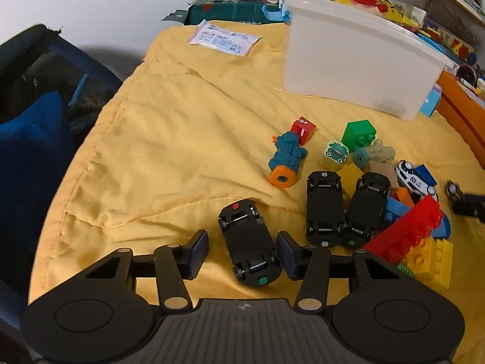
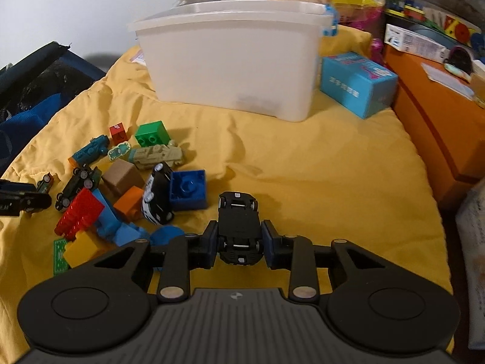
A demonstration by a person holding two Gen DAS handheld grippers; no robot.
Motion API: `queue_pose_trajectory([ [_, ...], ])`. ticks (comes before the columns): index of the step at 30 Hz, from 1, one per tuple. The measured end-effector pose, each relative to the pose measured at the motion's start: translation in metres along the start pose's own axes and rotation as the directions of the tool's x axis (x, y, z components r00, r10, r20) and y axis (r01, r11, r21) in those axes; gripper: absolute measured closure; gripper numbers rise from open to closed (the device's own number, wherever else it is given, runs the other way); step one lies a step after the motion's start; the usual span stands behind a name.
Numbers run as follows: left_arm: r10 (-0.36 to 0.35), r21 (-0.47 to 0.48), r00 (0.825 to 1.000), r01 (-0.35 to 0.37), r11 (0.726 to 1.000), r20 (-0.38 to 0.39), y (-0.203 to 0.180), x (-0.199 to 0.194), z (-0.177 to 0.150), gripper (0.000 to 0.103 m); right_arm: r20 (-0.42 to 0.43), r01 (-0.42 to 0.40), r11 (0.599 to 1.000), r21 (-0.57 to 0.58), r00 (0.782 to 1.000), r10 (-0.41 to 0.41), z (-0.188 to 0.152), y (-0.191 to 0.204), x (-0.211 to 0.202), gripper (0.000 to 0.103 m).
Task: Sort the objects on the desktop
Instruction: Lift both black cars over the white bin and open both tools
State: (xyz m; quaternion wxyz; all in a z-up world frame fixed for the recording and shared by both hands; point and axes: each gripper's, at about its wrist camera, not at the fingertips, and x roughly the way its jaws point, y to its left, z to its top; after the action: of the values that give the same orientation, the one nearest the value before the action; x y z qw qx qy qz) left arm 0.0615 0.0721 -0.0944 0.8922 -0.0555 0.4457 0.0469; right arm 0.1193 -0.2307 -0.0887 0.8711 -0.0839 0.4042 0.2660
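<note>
On the yellow quilt [image 1: 169, 139], an upside-down black toy car [image 1: 242, 227] lies between the fingers of my left gripper [image 1: 242, 251]. The jaws stand apart, with a gap at the left pad. Two more upturned black cars [image 1: 324, 209] lie to its right, beside a pile of bricks with a long red brick [image 1: 406, 230]. In the right wrist view my right gripper [image 2: 239, 239] is shut on another upturned black toy car [image 2: 238, 212], both pads pressed to its sides. The toy pile [image 2: 121, 194] lies to its left. A white plastic bin [image 2: 230, 60] stands behind.
A light blue box [image 2: 357, 85] lies right of the bin. Orange furniture [image 2: 439, 127] borders the quilt on the right. A dark blue bag [image 1: 36, 121] sits off the left edge. A white packet [image 1: 222, 39] lies at the far left of the quilt.
</note>
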Motion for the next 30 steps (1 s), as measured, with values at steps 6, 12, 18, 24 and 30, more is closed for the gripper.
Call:
queue_pose_trajectory([
  [6,-0.031,0.041,0.999,0.030,0.999,0.038,-0.009,-0.006,0.001,0.067,0.016,0.010,1.000,0.002,1.000,-0.010,-0.006,-0.001,-0.012,0.070],
  [12,-0.039,0.093,0.990,0.027,0.995,0.133,-0.025,-0.035,0.013,0.068,0.088,0.016,1.000,0.001,0.996,-0.016,-0.002,0.000,-0.034,0.070],
  [18,-0.090,0.108,0.969,0.067,0.992,0.229,-0.043,-0.066,0.046,0.068,0.169,-0.003,1.000,0.026,0.986,-0.002,0.021,0.000,-0.056,0.070],
  [24,-0.136,0.113,0.942,0.106,0.988,0.306,-0.058,-0.091,0.084,0.068,0.244,-0.026,0.998,0.063,0.970,0.010,0.052,-0.004,-0.074,0.070],
  [30,-0.163,0.143,0.927,0.120,0.982,0.337,-0.072,-0.102,0.128,0.068,0.294,-0.042,0.995,0.086,0.956,0.014,0.094,-0.013,-0.086,0.070],
])
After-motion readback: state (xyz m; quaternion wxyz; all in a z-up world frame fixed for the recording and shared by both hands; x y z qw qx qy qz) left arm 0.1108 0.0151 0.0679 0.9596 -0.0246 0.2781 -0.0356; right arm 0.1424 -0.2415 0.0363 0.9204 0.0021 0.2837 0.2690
